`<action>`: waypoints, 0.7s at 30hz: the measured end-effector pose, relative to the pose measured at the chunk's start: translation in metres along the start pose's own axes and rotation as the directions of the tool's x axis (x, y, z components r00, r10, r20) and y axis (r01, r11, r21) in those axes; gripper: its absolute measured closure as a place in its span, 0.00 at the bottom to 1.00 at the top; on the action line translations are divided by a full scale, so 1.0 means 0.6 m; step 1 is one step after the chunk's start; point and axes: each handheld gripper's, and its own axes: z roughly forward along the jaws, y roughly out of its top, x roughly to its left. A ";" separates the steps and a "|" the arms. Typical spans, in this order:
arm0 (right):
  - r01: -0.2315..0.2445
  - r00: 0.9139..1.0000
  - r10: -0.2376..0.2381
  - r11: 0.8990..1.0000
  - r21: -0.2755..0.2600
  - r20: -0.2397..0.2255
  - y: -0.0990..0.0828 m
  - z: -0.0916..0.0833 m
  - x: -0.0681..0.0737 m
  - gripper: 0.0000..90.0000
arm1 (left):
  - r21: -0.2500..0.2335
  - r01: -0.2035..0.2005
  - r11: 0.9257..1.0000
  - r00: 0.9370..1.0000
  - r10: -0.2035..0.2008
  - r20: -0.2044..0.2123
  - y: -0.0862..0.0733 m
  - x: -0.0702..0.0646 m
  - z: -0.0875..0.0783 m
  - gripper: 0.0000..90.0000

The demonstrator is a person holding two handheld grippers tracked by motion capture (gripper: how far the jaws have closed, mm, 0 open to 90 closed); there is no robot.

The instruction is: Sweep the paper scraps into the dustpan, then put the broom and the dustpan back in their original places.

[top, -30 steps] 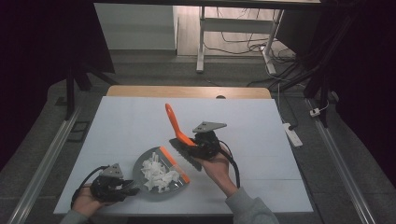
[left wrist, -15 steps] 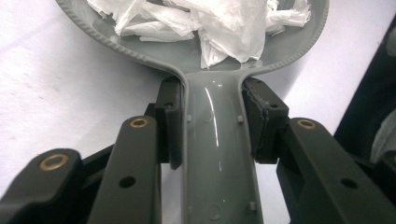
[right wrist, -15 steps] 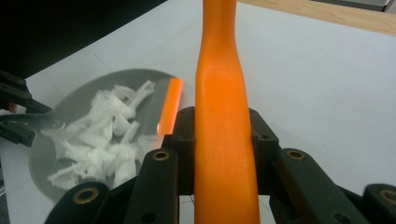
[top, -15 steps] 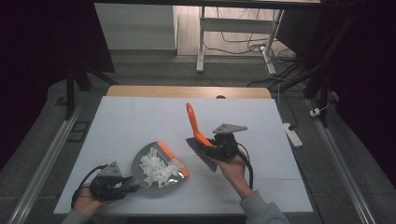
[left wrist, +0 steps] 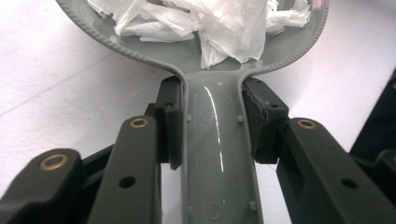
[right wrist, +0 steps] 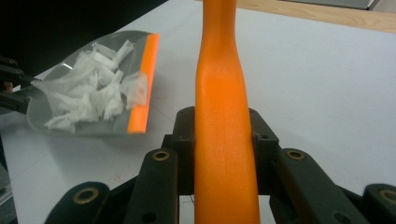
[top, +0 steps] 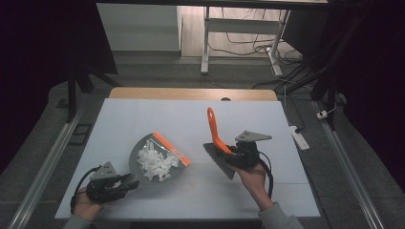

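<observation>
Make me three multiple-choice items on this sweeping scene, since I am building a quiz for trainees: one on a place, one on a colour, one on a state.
1. Where do the white crumpled paper scraps lie?
A. on the bare table
B. in the grey plastic dustpan
C. on the floor

2. What colour is the strip along the dustpan's front edge?
A. orange
B. blue
C. black

3. What is the right gripper doing?
A. standing open over the table
B. clamped on the paper scraps
C. clamped on the orange handle of the small brush

Key: 1 B, the scraps are heaped inside the pan; 2 A, the lip shows orange; 3 C, both pads press on the handle's sides.
</observation>
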 end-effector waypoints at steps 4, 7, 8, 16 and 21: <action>-0.011 1.000 0.011 1.000 -0.005 0.009 -0.010 -0.017 -0.007 0.78 | -0.038 0.019 0.999 1.000 -0.020 -0.020 0.001 0.000 -0.006 0.69; -0.014 1.000 0.015 1.000 -0.012 0.015 -0.019 -0.029 -0.013 0.78 | -0.051 0.036 0.998 0.999 -0.037 -0.022 0.001 0.002 -0.008 0.69; -0.019 1.000 0.019 1.000 -0.013 0.013 -0.022 -0.032 -0.015 0.78 | -0.051 0.042 0.998 0.999 -0.043 -0.025 0.001 0.002 -0.008 0.69; -0.017 1.000 0.017 1.000 0.017 0.006 -0.037 -0.049 -0.023 0.78 | -0.054 0.090 0.994 0.993 -0.094 -0.066 0.003 0.000 -0.006 0.69; -0.015 1.000 0.015 0.999 0.029 0.001 -0.042 -0.057 -0.026 0.78 | -0.056 0.123 0.991 0.987 -0.128 -0.092 0.004 0.000 -0.005 0.69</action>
